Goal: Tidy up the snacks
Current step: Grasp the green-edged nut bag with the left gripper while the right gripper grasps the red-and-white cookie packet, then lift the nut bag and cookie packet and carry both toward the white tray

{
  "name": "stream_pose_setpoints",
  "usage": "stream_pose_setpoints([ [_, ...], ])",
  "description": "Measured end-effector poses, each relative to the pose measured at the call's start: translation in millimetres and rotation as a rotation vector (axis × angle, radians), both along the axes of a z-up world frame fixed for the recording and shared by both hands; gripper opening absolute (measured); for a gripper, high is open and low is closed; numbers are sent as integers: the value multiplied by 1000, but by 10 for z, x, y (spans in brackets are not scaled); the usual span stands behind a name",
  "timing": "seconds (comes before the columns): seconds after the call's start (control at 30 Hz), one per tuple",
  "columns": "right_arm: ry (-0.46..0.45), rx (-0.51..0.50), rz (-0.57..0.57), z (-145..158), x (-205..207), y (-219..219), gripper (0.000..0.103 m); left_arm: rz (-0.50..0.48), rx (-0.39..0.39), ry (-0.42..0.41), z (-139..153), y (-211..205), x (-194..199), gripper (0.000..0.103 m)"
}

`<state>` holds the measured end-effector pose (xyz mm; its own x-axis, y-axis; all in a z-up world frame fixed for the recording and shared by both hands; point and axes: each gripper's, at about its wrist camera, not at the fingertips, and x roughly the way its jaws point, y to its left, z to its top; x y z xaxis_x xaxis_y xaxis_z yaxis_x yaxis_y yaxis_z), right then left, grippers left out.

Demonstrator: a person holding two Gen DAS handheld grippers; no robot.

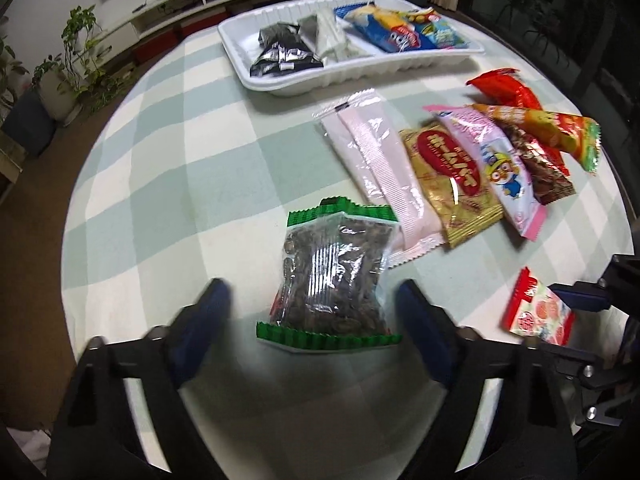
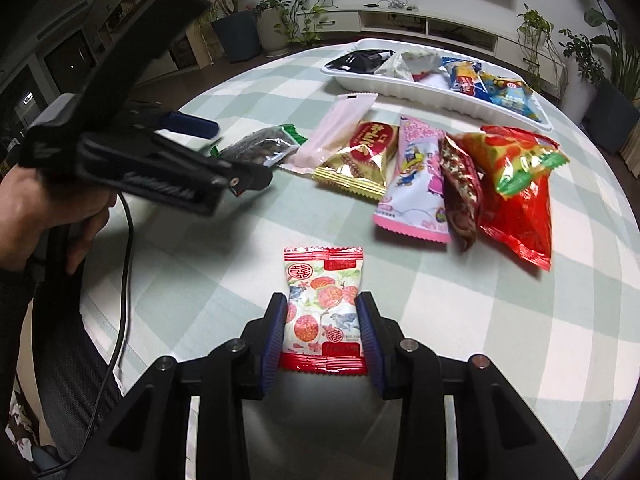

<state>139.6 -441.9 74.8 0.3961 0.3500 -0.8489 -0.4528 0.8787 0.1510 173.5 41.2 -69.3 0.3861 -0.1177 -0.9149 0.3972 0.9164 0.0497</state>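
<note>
The right hand-held gripper point(image 2: 323, 326) has its ribbed blue pads pressed on both sides of a small crinkly red-and-white candy packet point(image 2: 323, 312) lying flat on the checked cloth of the table point(image 2: 200, 272), probably ready to lift it toward the white ridged plastic tray point(image 1: 320, 76) that already holds sorted snacks. The left hand-held gripper point(image 1: 316, 304) stands wide, straddling a clear green-edged bag of dark seeds point(image 1: 332, 276) without touching it, likely its next pick.

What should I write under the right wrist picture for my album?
Right tongs squeeze a red-and-white snack packet on the checked tablecloth, other snacks and a white tray beyond.
</note>
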Motion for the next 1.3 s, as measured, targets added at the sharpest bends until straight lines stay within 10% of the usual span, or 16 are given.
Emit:
stream_pose_setpoints([
  [0.13, 1, 1, -1, 1, 4, 4, 39, -8, 3, 8, -18, -5, 61, 78],
  [0.27, 1, 3, -1, -2, 7, 5, 39, -12, -28, 12, 10, -2, 84, 47],
  [0.77, 26, 69, -36, -14, 14, -89, 37, 22, -148, 14, 94, 163, -146, 31],
  [1.3, 99, 347, -138, 92, 106, -490, 37, 49, -590, 26, 412, 266, -419, 31],
])
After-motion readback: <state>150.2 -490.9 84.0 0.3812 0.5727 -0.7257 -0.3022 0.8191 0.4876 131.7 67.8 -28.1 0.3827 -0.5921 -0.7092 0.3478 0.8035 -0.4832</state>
